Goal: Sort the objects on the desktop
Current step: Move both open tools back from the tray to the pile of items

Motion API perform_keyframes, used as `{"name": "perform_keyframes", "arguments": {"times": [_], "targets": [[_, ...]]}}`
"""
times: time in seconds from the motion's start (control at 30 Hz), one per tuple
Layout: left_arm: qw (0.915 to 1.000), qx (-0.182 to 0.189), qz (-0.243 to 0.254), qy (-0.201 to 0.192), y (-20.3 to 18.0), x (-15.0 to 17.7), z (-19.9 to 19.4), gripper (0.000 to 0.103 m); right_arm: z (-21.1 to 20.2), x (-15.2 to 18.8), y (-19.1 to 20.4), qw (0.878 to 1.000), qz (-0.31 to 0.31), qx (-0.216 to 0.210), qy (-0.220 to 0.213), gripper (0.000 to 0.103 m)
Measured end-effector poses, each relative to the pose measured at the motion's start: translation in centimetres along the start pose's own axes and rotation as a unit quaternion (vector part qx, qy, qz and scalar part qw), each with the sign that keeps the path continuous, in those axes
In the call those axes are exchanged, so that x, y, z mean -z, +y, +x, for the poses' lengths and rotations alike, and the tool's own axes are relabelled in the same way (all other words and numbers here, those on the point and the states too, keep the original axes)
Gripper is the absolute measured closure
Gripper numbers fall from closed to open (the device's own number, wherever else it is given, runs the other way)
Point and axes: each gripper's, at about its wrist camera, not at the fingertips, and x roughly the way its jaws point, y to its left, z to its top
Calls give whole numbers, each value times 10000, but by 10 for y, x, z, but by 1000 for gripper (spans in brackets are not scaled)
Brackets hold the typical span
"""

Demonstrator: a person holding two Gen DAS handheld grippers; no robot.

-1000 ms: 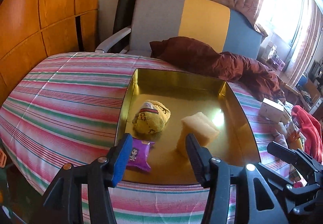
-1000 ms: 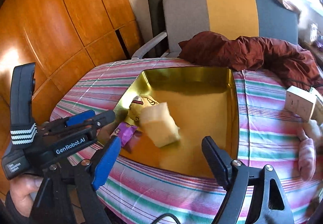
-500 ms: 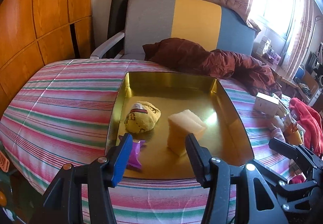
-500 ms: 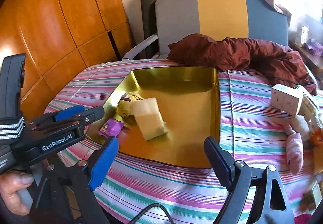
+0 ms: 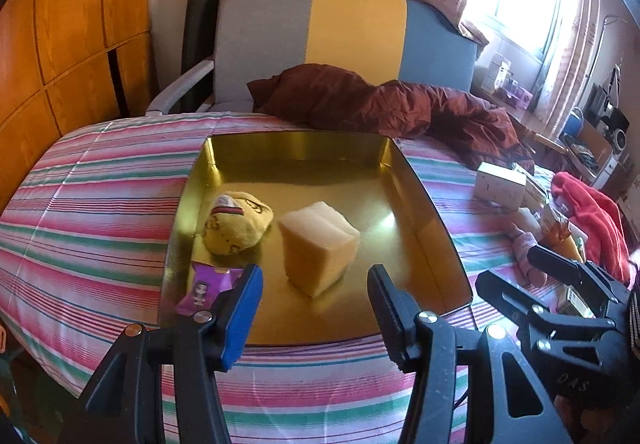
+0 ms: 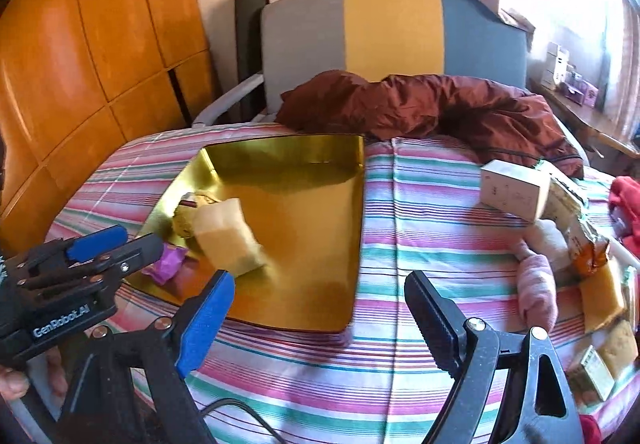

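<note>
In the gold tray (image 5: 420, 212) on the striped table lie a sponge block (image 5: 318, 246), yellow pouch (image 5: 236, 222) and purple packet (image 5: 206, 284). Both claws, left claw (image 5: 314, 300) and right claw (image 6: 320, 308), gape wide, empty. The white box (image 6: 514, 194), pink plush (image 6: 538, 292) and snack bags wait unsorted.

A shallow gold metal tray (image 5: 424, 204) lies flat on the striped bed, and near its left wall a yellow plush pouch (image 5: 236, 224) with a red-and-green band lies slumped. A pale yellow sponge block (image 5: 318, 250) stands just right of it near the tray's middle, apart from the pouch, and a purple snack packet (image 5: 206, 284) lies flat in the near left corner. On the bed's right side, well apart from the tray, a white box (image 6: 514, 194), a pink plush toy (image 6: 538, 290), an orange wrapper (image 6: 592, 256) and another yellow sponge (image 6: 602, 296) lie loosely clustered.
</note>
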Motion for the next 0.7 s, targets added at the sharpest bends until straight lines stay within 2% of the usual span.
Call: {"name": "perform_keyframes", "arguments": {"times": [0.37,0.7], "targets": [[9994,166,260,145,-23,0,7,48,0,7,-41,9988,328,363,59,16],[9976,400,475,320,-45,2,18,48,-11,20,-107,9911,947,919,157,15]]}}
